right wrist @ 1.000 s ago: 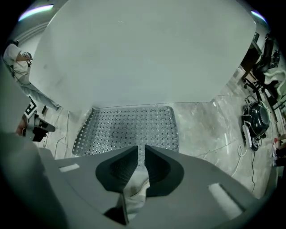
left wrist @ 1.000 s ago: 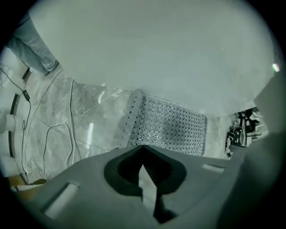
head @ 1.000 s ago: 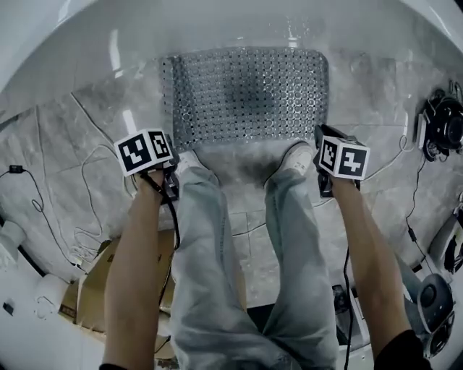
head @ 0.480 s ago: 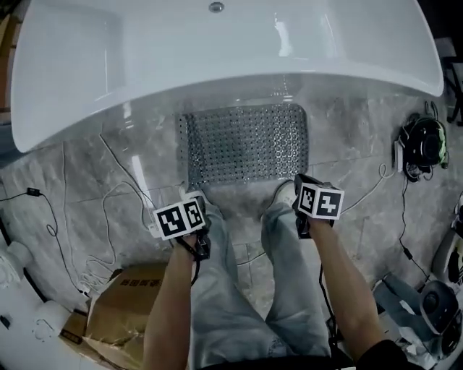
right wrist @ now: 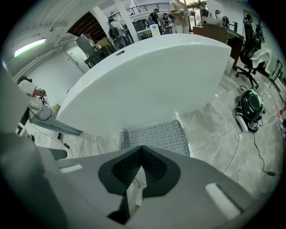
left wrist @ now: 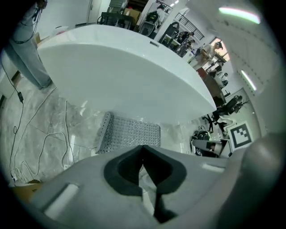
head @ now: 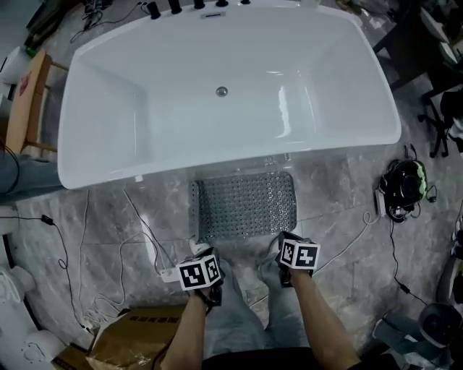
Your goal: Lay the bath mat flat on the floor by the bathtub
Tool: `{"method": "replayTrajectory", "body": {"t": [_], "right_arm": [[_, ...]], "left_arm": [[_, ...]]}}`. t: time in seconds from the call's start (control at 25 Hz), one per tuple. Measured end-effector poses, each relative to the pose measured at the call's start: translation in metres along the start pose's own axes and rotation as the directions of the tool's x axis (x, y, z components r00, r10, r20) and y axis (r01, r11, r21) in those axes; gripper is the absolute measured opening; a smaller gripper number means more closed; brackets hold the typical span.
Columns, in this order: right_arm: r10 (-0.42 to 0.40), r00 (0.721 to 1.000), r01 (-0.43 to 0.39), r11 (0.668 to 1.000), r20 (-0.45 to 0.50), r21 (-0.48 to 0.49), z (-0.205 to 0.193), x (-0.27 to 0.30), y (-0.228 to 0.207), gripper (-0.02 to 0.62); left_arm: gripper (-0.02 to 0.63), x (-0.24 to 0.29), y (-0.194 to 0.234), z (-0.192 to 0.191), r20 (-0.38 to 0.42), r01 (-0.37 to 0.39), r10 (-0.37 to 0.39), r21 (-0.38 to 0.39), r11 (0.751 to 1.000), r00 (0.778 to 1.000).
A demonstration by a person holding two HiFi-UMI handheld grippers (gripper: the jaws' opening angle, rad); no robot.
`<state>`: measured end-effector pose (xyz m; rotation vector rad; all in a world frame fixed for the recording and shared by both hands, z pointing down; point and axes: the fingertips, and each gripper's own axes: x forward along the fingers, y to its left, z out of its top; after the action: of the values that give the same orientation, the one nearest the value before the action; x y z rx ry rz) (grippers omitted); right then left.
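The grey, see-through rubber bath mat, rectangular and covered in small round holes, lies spread flat on the grey marble-tiled floor. Its far long edge sits right against the foot of the white freestanding bathtub, about midway along the tub's near side. Both gripper views show it the same way: the mat is below the curved white wall of the tub.

Neither gripper touches the mat. The left gripper and the right gripper are held on the near side of it, above the person's pale-jeaned legs, each under its cube of black-and-white markers. In its own view the left gripper has its dark pads pressed together with nothing between them, and the right gripper is the same – jaws together, empty.

Inside the tub a round metal drain sits in the middle of the floor, and black taps stand along the far rim. White cables loop over the tiles left of the mat, and a brown cardboard box lies at the lower left. To the right, well apart from the mat, a black device with coiled leads rests on the floor.
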<state>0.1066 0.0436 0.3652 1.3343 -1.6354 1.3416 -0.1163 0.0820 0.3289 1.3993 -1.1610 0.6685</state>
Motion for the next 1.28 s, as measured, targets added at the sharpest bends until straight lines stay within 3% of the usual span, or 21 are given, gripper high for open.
{"method": "replayTrajectory", "body": {"t": [0.32,0.44,0.56,0.8,0.92,1.08,1.2,1.28], "right_arm": [[0.074,0.983,-0.079,0.997,0.168,0.019,0.055,-0.095,0.047,0.003],[0.111,0.961,-0.114,0.994,0.255,-0.006,0.080,-0.136,0.071,0.003],[0.179,0.921,-0.161,0.984,0.346,-0.081,0.112,-0.176,0.099,0.003],[0.291,0.799,-0.192,0.953,0.526,-0.236,0.181,-0.265,0.151,0.003],[0.306,0.732,-0.098,0.931,0.608,-0.351,0.214,-0.313,0.172,0.005],[0.356,0.617,0.018,0.885,0.701,-0.465,0.253,-0.382,0.210,0.006],[0.394,0.548,0.121,0.836,0.738,-0.536,0.263,-0.426,0.243,0.006],[0.426,0.497,0.156,0.813,0.756,-0.561,0.271,-0.460,0.262,0.006]], "left_arm": [[0.005,-0.088,-0.061,0.040,0.143,0.024,-0.036,0.083,0.996,0.989],[0.005,-0.129,-0.073,0.060,0.224,0.008,-0.032,0.106,0.994,0.974],[0.005,-0.171,-0.091,0.085,0.318,-0.003,-0.046,0.152,0.988,0.947],[0.005,-0.249,-0.135,0.138,0.490,0.017,-0.121,0.211,0.977,0.863],[0.005,-0.285,-0.161,0.166,0.566,0.035,-0.176,0.250,0.968,0.806],[0.005,-0.344,-0.195,0.202,0.660,0.021,-0.239,0.320,0.947,0.712],[0.005,-0.382,-0.206,0.213,0.679,-0.011,-0.250,0.356,0.934,0.690],[0.005,-0.414,-0.219,0.222,0.705,-0.026,-0.275,0.384,0.923,0.653]]}}
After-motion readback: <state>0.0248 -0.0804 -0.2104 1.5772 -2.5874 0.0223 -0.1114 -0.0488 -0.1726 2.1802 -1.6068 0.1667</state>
